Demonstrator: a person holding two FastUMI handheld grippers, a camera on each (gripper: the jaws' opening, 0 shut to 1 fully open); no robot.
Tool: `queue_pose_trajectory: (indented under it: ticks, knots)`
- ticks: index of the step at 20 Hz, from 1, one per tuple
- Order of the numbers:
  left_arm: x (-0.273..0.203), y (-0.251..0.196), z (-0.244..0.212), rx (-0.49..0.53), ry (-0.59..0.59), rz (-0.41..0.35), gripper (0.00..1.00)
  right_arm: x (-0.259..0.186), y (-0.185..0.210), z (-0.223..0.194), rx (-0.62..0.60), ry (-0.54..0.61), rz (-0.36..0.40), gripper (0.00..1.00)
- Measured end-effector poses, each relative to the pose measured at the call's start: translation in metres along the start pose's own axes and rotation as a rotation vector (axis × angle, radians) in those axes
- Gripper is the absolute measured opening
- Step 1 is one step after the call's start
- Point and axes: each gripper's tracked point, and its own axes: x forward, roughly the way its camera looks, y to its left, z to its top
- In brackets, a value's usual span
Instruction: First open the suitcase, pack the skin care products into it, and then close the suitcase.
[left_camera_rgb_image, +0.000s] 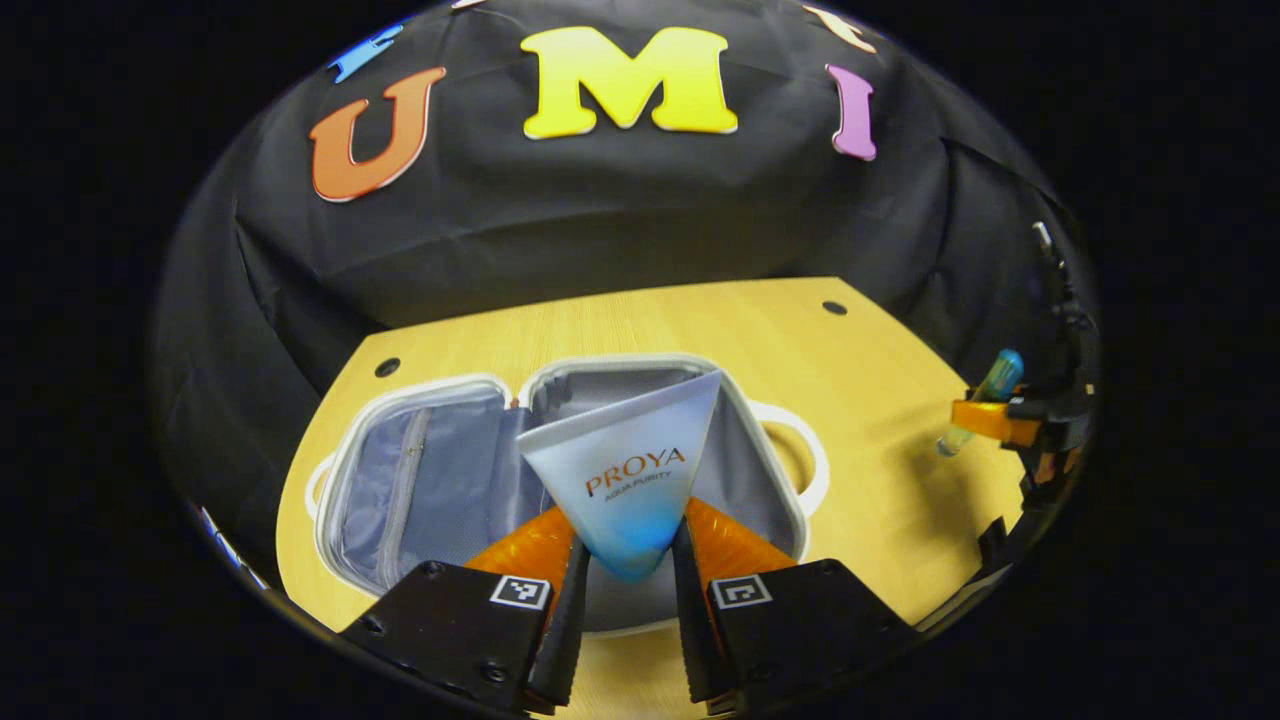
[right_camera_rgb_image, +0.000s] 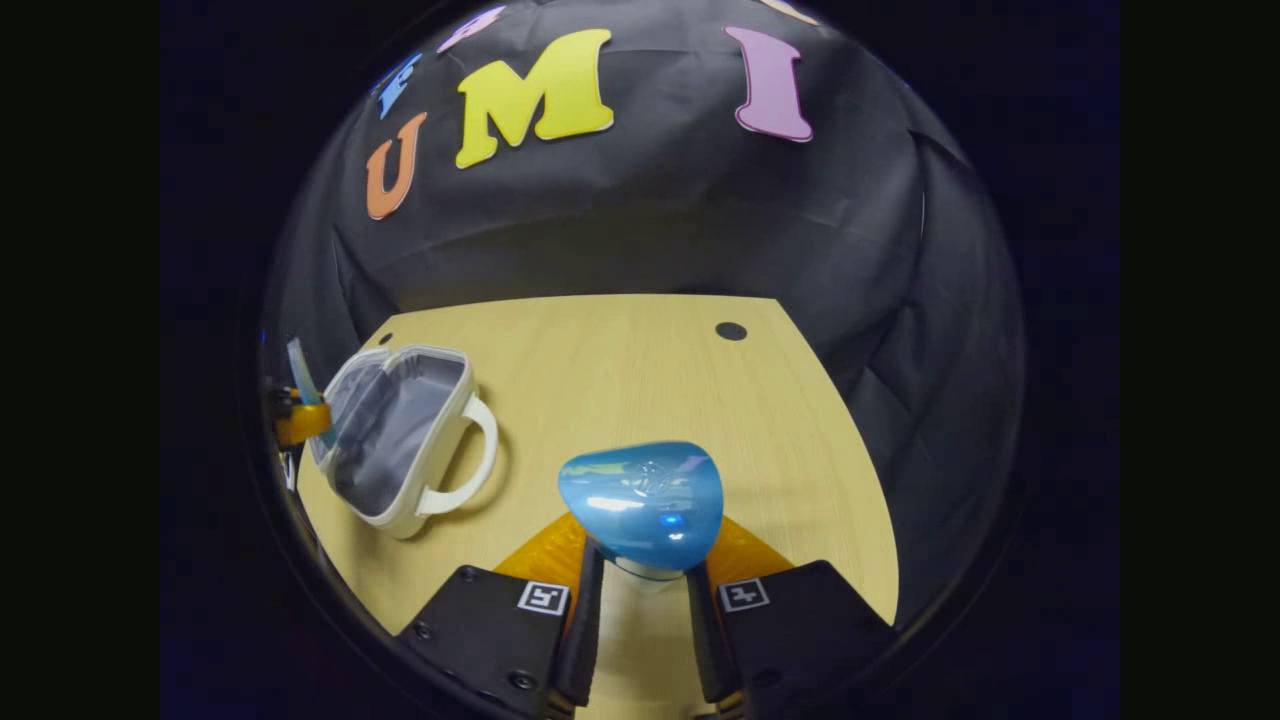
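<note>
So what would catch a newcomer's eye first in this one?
Probably the white-and-blue tube pinched in the left gripper, held up in front of the open suitcase lying on the wooden table. Next, the shiny blue cap of the bottle gripped by the right gripper, off to the suitcase's right above bare tabletop.

Pale wood-grain desk (right_camera_rgb_image: 640, 380) with a matt finish, suitcase (left_camera_rgb_image: 440, 480) with smooth white plastic rim and grey cloth lining, matt plastic tube (left_camera_rgb_image: 630, 470), glossy blue plastic bottle (right_camera_rgb_image: 642, 503)
</note>
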Motion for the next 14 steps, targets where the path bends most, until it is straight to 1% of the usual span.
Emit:
queue_pose_trajectory:
  ticks: [3,6,7,8,11,12,13,14]
  knots:
    - [0.026,0.0,-0.023,-0.061,0.083,-0.018,0.45,-0.018,0.017,-0.005,-0.006,0.003,-0.012,0.37]
    - [0.037,0.001,-0.037,-0.105,0.144,-0.014,0.45,-0.034,0.029,-0.001,-0.005,0.005,-0.016,0.37]
    - [0.04,0.0,-0.042,-0.116,0.17,-0.012,0.45,-0.039,0.032,-0.001,0.003,0.004,-0.014,0.35]
    - [0.042,0.0,-0.048,-0.115,0.198,-0.004,0.45,-0.042,0.034,0.001,0.01,0.004,-0.018,0.37]
    - [0.048,0.004,-0.06,-0.08,0.262,0.031,0.45,-0.049,0.036,0.004,0.023,0.007,-0.023,0.37]
    - [0.05,0.006,-0.065,-0.083,0.293,0.041,0.45,-0.05,0.037,0.003,0.025,0.013,-0.025,0.37]
    - [0.051,0.005,-0.062,-0.081,0.289,0.045,0.45,-0.051,0.037,0.002,0.026,0.016,-0.026,0.37]
    - [0.054,0.006,-0.062,-0.072,0.312,0.054,0.45,-0.052,0.038,0.003,0.027,0.019,-0.026,0.38]
